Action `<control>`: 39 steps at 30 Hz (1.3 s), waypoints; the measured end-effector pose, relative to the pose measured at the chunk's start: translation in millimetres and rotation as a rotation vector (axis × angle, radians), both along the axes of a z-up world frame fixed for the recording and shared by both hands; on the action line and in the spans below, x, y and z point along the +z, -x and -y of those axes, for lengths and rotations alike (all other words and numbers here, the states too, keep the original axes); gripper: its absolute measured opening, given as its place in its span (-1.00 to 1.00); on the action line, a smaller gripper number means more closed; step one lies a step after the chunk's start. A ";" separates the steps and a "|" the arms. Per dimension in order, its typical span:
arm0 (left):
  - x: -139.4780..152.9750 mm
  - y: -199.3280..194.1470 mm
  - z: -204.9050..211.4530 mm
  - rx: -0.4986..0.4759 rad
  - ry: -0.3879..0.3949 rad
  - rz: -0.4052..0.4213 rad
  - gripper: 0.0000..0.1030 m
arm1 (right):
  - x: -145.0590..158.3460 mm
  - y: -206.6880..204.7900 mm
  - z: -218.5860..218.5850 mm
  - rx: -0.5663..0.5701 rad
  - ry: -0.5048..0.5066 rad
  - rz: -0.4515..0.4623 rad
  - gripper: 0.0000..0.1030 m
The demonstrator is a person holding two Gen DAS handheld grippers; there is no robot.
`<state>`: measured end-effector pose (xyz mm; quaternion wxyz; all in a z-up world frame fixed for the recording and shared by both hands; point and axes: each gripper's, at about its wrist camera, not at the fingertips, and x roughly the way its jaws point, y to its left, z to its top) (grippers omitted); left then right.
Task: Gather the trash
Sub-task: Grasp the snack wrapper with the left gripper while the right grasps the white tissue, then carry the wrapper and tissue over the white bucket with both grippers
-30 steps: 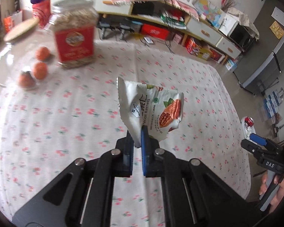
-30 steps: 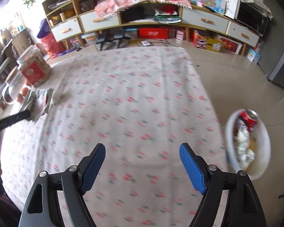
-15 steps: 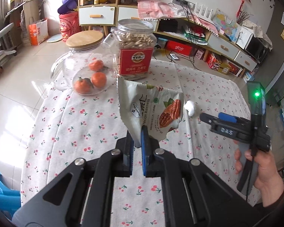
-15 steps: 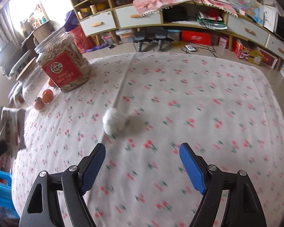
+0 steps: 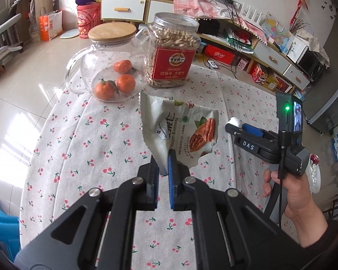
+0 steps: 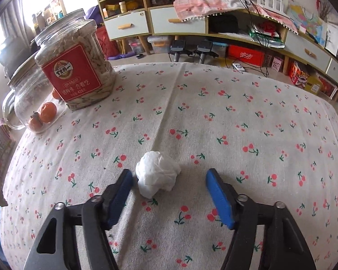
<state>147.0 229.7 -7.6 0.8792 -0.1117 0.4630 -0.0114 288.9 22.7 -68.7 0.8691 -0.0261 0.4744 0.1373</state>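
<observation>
My left gripper (image 5: 163,164) is shut on an empty pecan kernel snack bag (image 5: 182,130) and holds it upright above the cherry-print tablecloth (image 5: 97,139). My right gripper (image 6: 169,180) is open, low over the cloth, with a crumpled white tissue ball (image 6: 156,175) lying between its fingers, closer to the left finger. In the left wrist view the right gripper (image 5: 234,127) shows at the right, held by a hand, with the tissue (image 5: 234,121) at its tip.
A jar of seeds with a red label (image 6: 76,69) and a glass pitcher holding oranges (image 5: 108,67) stand at the table's far left. A white bin (image 5: 314,175) sits on the floor beyond the right edge. Shelves and drawers line the back wall.
My right gripper has moved forward and down so the tissue ball now lies between its open fingers. The left gripper still holds the bag, drawn slightly back.
</observation>
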 end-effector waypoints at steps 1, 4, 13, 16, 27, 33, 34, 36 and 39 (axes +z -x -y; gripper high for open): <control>-1.7 -0.7 0.6 0.000 0.009 -0.007 -0.85 | 1.6 0.0 -0.9 0.015 -0.004 0.000 -0.13; -2.2 -1.2 4.4 -0.010 0.041 -0.014 -0.85 | 6.4 2.4 -3.7 0.056 0.010 0.004 -0.52; -0.5 7.9 31.6 -0.061 0.014 -0.003 -0.85 | 41.8 32.3 48.6 0.031 -0.058 0.015 -0.55; -0.3 10.1 48.9 -0.101 0.026 -0.005 -0.85 | 54.4 47.8 77.7 0.002 -0.057 0.012 -0.55; 5.7 17.5 122.2 -0.248 0.007 0.012 -0.85 | 92.8 111.7 187.2 -0.104 -0.006 0.056 -0.55; 10.2 22.1 164.0 -0.327 -0.006 0.028 -0.85 | 103.6 141.8 232.3 -0.163 -0.002 0.060 -0.55; 10.7 22.8 171.2 -0.343 -0.010 0.031 -0.85 | 105.5 146.8 239.6 -0.172 -0.002 0.063 -0.55; 11.8 23.1 183.2 -0.367 -0.020 0.040 -0.85 | 108.4 156.7 253.5 -0.189 -0.009 0.074 -0.54; 10.8 21.1 205.9 -0.398 -0.034 0.044 -0.85 | 109.3 172.8 282.1 -0.230 -0.034 0.098 -0.54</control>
